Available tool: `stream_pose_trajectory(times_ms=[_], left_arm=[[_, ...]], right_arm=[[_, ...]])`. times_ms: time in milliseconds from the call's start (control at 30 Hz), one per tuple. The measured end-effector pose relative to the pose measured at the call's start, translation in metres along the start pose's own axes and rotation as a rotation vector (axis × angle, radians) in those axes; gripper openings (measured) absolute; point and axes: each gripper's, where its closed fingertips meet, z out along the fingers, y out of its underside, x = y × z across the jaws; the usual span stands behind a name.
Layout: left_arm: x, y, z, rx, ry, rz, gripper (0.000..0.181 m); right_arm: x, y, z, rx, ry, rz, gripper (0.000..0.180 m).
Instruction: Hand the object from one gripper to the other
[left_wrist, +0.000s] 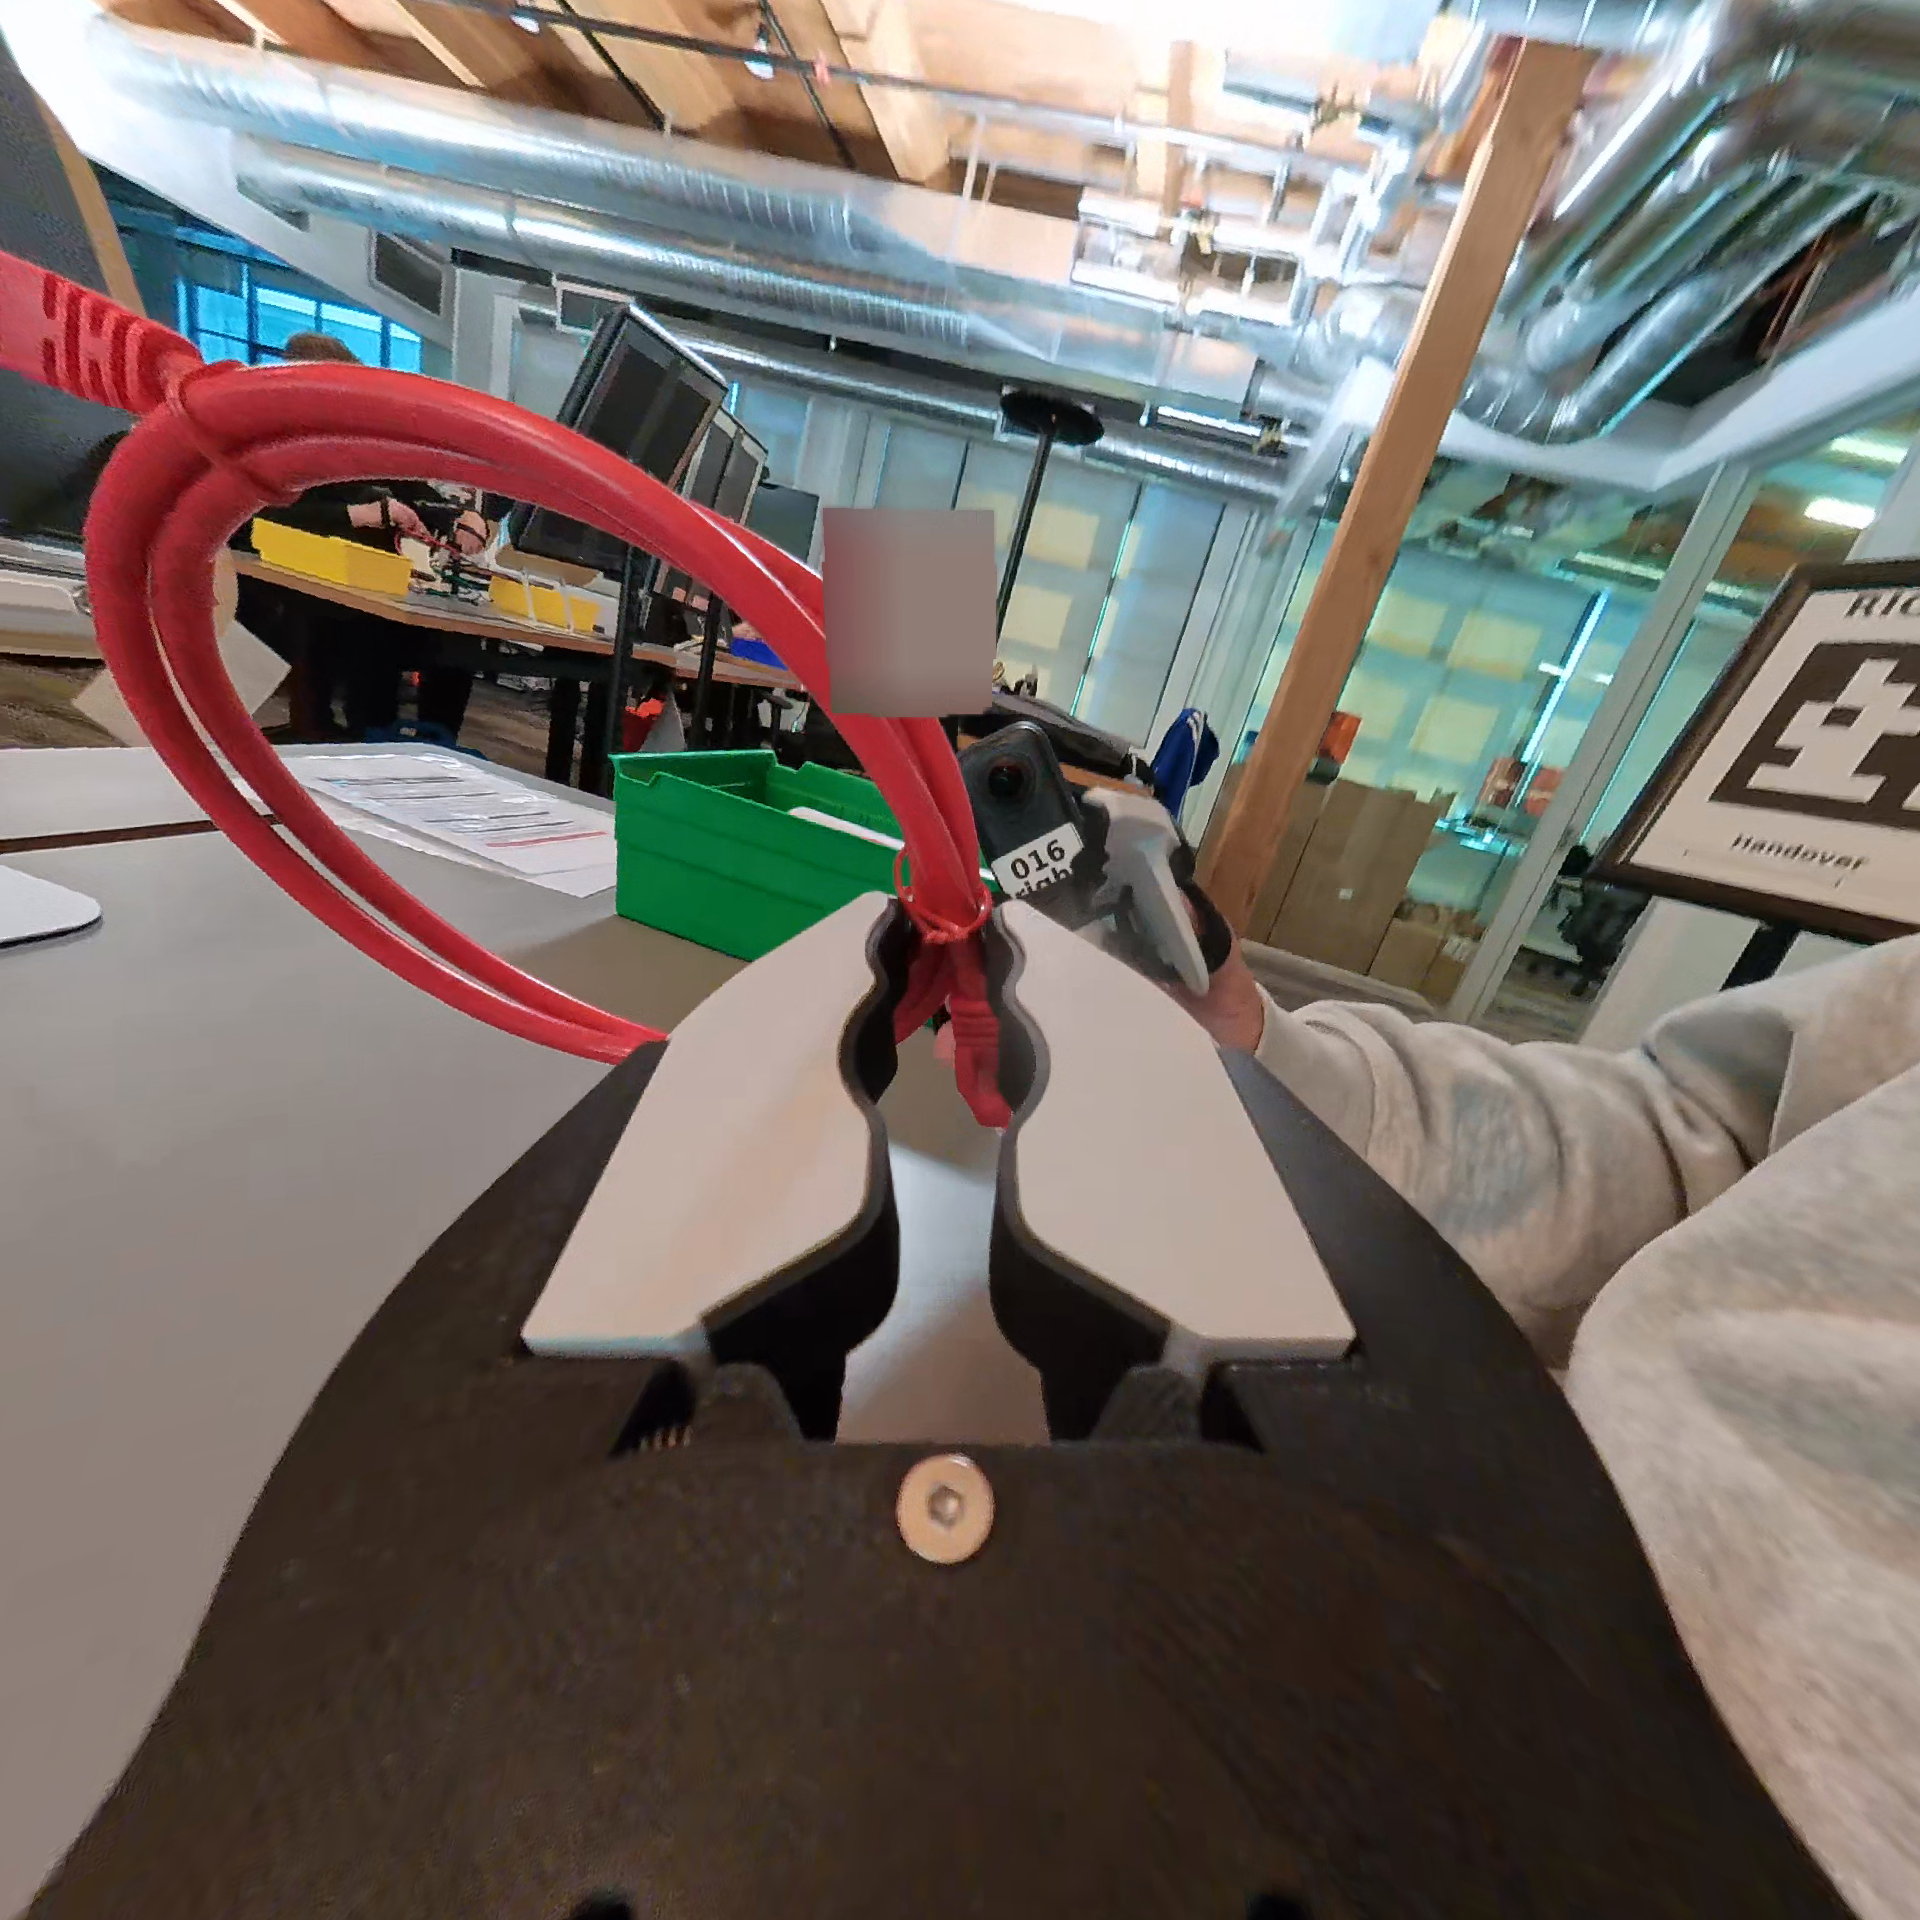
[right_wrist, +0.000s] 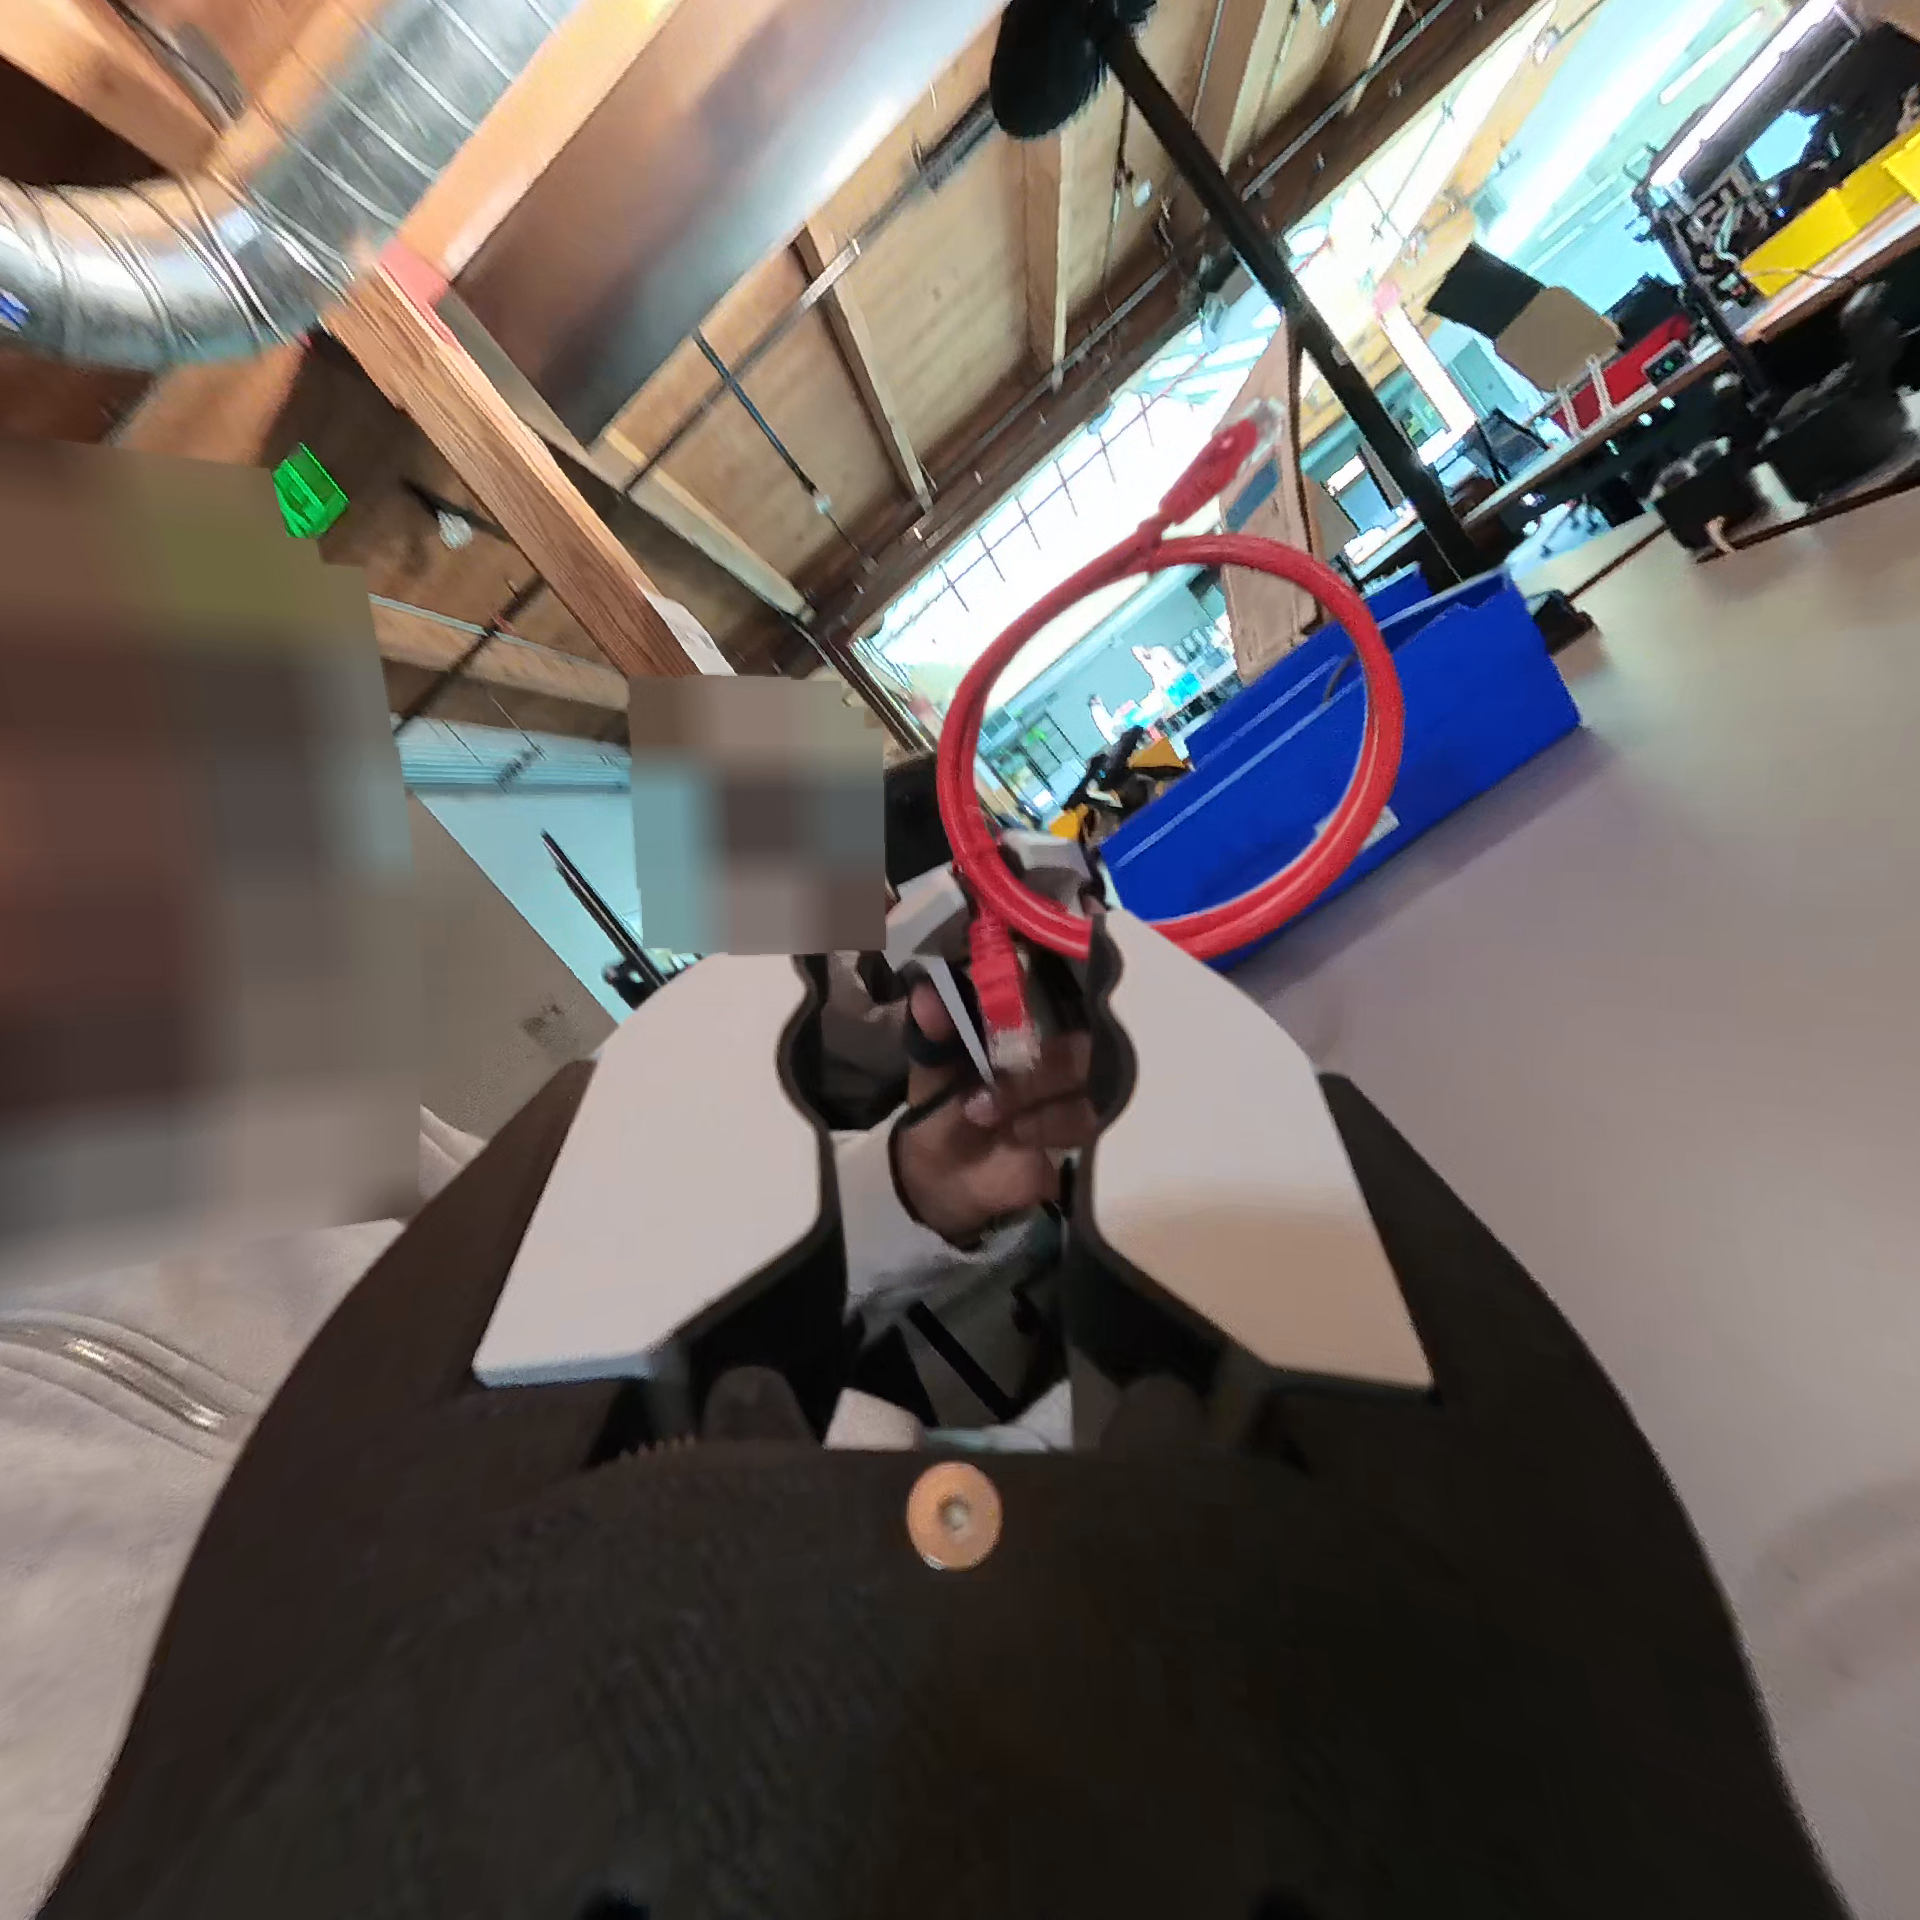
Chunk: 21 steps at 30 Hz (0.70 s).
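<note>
My left gripper (left_wrist: 940, 925) was clamped on the red cable (left_wrist: 343, 665), its fingertips pinching the bundle right at the small red tie. One plug hung down between the fingers; the rest of the coil looped up and away to the left of the gripper, clear of the grey table (left_wrist: 260, 1143). A green bin (left_wrist: 727, 862) sat on the table just behind the coil, with a printed sheet (left_wrist: 468, 821) lying beside it.

My right gripper (right_wrist: 945, 966) had its fingers spread apart with nothing between them. It sat close to the cable (right_wrist: 1371, 727), which rose beyond the fingertips as a ring, one plug pointing down into the gap and the other sticking up above the loop. I think the right-hand fingertip (right_wrist: 1127, 956) was just touching the coil, though the blur made that hard to confirm. A blue bin (right_wrist: 1455, 748) stood on the table behind the cable. From the left wrist view, the right gripper (left_wrist: 1153, 883) showed just past the cable, held by a hand (left_wrist: 1231, 997) in a grey sleeve (left_wrist: 1558, 1143).
</note>
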Motion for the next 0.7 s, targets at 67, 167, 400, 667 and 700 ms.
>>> stream_pose_trajectory(times_ms=[67, 167, 400, 667, 700], left_arm=[[-0.001, -0.002, -0.001, 0.015, 0.001, -0.018, 0.013], [-0.002, -0.003, -0.002, 0.021, 0.01, -0.037, 0.013], [-0.002, 0.024, 0.006, -0.165, -0.038, 0.098, 0.013], [0.013, 0.078, 0.019, -0.453, -0.002, 0.311, 0.013], [0.014, 0.086, 0.02, -0.494, 0.002, 0.343, 0.013]], right_arm=[[0.003, 0.01, 0.005, -0.06, 0.032, -0.044, 0.047], [0.005, 0.026, 0.011, -0.151, 0.071, -0.121, 0.045], [0.003, 0.031, 0.014, -0.172, 0.09, -0.175, 0.045], [-0.003, 0.027, 0.013, -0.147, 0.081, -0.2, 0.042], [-0.003, 0.028, 0.013, -0.151, 0.08, -0.2, 0.042]])
